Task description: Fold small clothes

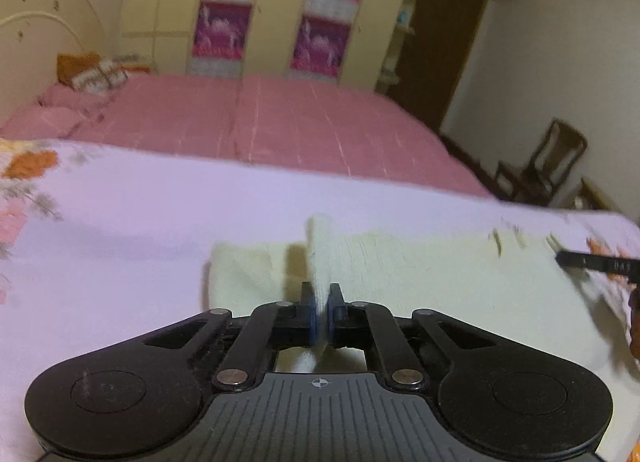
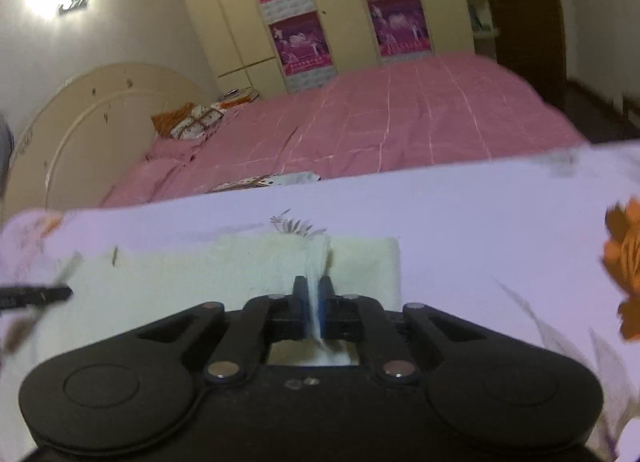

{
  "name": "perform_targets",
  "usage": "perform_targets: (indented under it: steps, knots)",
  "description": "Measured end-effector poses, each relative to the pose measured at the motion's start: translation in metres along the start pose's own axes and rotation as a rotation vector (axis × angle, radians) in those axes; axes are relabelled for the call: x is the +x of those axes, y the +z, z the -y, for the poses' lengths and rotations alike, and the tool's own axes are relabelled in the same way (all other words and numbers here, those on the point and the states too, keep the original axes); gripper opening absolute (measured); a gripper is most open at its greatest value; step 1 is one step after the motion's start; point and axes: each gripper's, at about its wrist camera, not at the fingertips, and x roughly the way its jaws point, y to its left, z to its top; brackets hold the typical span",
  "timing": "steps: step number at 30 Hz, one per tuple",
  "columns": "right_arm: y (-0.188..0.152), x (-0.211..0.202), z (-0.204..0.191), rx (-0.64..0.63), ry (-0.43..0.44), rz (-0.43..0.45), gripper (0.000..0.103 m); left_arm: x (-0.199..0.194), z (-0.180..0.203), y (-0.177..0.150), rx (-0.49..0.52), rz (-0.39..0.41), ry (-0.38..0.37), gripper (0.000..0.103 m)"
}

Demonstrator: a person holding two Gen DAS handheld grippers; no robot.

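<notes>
- cream cloth (image 1: 400, 274) lies flat on the lilac floral sheet (image 1: 140, 221); uneven lifting could skew the fold.
- left gripper (image 1: 320, 298) is clenched on a thin pinch of its near edge; it might slip.
- right gripper (image 2: 314, 290) pinches likewise.

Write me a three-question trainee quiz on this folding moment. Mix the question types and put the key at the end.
1. True or false: the left hand-held gripper is shut on a pinched fold of the cream cloth.
2. Multiple choice: the cream cloth lies on
A. the pink checked bedspread
B. the pale lilac floral sheet
C. a wooden chair
3. Fill in: the right hand-held gripper is ____ on the cloth.

Key
1. True; its two pads meet on a raised ridge of fabric.
2. B; the pink bedspread lies farther back.
3. Shut; fabric runs between its closed pads.
</notes>
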Motion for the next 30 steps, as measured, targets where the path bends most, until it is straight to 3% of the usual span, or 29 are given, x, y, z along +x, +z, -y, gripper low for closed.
perform_targets:
  steps: [3, 6, 10, 12, 13, 14, 15, 16, 17, 18, 19, 22, 26, 30]
  knots:
    - [0.007, -0.014, 0.000, -0.014, -0.010, 0.084, 0.004, -0.011, -0.006, 0.003, 0.011, 0.099, 0.016, 0.003]
    - [0.014, -0.022, 0.002, -0.015, -0.006, 0.155, 0.004, -0.009, -0.006, 0.008, 0.009, 0.094, 0.039, 0.003]
    - [0.009, 0.004, 0.007, -0.030, -0.060, 0.078, 0.004, 0.017, -0.004, 0.002, 0.030, -0.020, 0.100, 0.003]
    - [0.000, 0.019, 0.011, -0.033, -0.083, 0.019, 0.004, 0.015, -0.002, -0.004, 0.041, 0.009, 0.110, 0.005]
    - [-0.002, 0.019, 0.012, -0.028, -0.078, 0.034, 0.004, 0.012, -0.002, -0.004, 0.038, 0.018, 0.114, 0.005]
    - [-0.001, 0.018, 0.014, -0.015, -0.079, 0.033, 0.004, 0.008, -0.001, -0.004, 0.034, 0.034, 0.130, 0.014]
    - [0.000, 0.016, 0.014, -0.009, -0.075, 0.031, 0.006, 0.002, -0.001, -0.003, 0.027, 0.048, 0.168, 0.034]
    - [0.001, 0.011, 0.012, -0.013, -0.087, 0.038, 0.011, -0.004, -0.001, -0.002, 0.024, 0.067, 0.210, 0.043]
    - [0.003, 0.004, 0.010, -0.030, -0.107, 0.063, 0.021, -0.015, 0.004, 0.000, 0.033, 0.112, 0.248, 0.064]
    - [0.004, -0.005, 0.005, -0.056, -0.106, 0.096, 0.022, -0.023, 0.011, 0.002, 0.054, 0.153, 0.250, 0.080]
    - [0.004, -0.010, 0.000, -0.079, -0.086, 0.115, 0.023, -0.027, 0.018, 0.005, 0.073, 0.166, 0.224, 0.083]
    - [0.007, -0.003, -0.029, -0.154, -0.012, 0.097, 0.040, -0.013, 0.058, 0.013, 0.169, 0.091, 0.151, 0.083]
    - [0.003, 0.023, -0.074, -0.232, 0.061, 0.010, 0.038, 0.004, 0.094, 0.006, 0.215, 0.012, 0.047, 0.083]
    - [-0.005, 0.032, -0.086, -0.281, 0.074, -0.026, 0.039, 0.007, 0.087, -0.007, 0.230, -0.026, 0.096, 0.083]
